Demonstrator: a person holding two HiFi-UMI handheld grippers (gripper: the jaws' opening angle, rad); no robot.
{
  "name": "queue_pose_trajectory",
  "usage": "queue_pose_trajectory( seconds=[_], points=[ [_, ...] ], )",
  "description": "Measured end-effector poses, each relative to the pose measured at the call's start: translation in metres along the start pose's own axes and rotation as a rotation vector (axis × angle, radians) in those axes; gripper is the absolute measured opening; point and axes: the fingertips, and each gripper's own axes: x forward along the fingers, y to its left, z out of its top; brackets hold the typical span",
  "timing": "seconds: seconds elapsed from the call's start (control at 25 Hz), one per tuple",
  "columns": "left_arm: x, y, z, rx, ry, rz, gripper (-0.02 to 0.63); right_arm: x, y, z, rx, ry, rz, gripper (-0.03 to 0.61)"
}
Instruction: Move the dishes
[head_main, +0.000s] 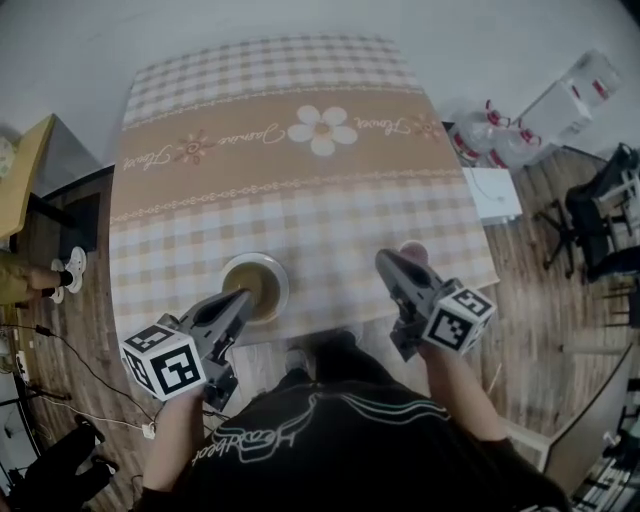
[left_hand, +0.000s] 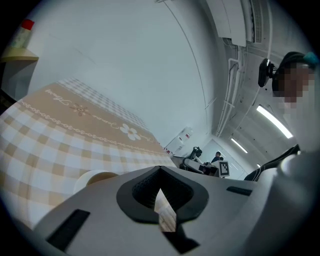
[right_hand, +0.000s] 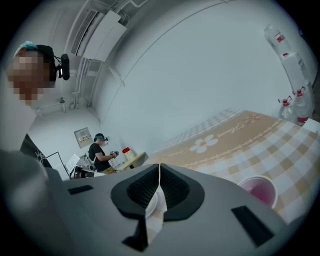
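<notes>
Hovering at the near edge of the table (head_main: 300, 210), the left gripper (head_main: 243, 297) by the bowl (head_main: 230, 268) and the right gripper (head_main: 385, 260) by the pink cup (head_main: 413, 250) have jaws pressed together, empty (seemingly each lined up with its own dish).

The worktop (head_main: 300, 200) is covered edge to edge in matt, woven-looking cloth, checked and printed, lying smooth. At its near edge I see a bowl (head_main: 254, 285) with a smooth, faintly glossy cream rim; ceramic or plastic, I cannot tell. The cup (right_hand: 260, 191) by the near right corner looks like smooth pink plastic. My left tool (left_hand: 160, 180) and right tool (right_hand: 159, 172) are matt grey plastic, their pads (left_hand: 140, 192) black and finely ribbed. The floor (head_main: 520, 330) is wood plank.
</notes>
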Motion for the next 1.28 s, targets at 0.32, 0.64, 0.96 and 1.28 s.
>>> queue_pose_trajectory(
  seconds=[0.32,0.64,0.96,1.28],
  points=[
    [-0.037,0.023,-0.003,-0.036,-0.053,0.048,-0.006,0.045,0.044,-0.034,0.002,0.112,0.127,0.017],
    [-0.076,0.043,-0.003,-0.062,-0.109,0.099,-0.005,0.085,0.076,-0.064,-0.023,0.216,0.195,0.101],
    [-0.102,0.063,-0.009,-0.089,-0.146,0.139,-0.005,0.12,0.073,-0.105,-0.022,0.329,0.151,0.144],
    [-0.114,0.073,-0.017,-0.124,-0.158,0.154,-0.005,0.141,0.069,-0.146,0.001,0.452,0.108,0.144]
  ],
)
